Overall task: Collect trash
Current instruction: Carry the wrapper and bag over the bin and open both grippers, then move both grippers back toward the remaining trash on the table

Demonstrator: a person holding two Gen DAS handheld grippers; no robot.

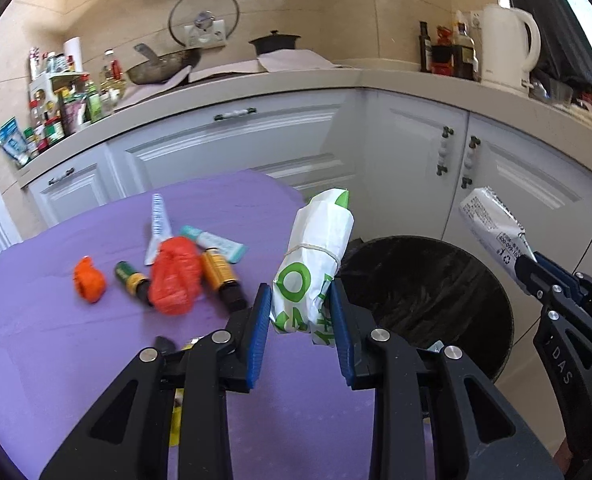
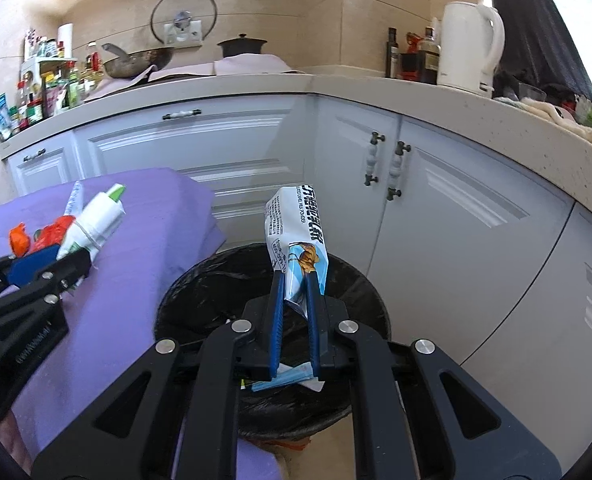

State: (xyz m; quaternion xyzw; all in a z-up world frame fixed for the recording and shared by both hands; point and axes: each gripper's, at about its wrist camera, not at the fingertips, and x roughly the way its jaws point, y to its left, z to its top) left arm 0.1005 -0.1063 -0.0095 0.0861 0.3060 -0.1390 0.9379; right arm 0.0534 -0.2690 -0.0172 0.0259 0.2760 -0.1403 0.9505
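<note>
Right wrist alone shows scraps [image 2: 292, 380] in the bin [image 2: 200, 280] (each gripper clamps a packet).

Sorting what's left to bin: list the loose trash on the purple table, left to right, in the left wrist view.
Orange wad → green-capped bottle → red plastic bag → amber bottle, all on the purple table.

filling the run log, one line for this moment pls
left gripper: holds white-green bundle | right gripper: holds packet over bin
</note>
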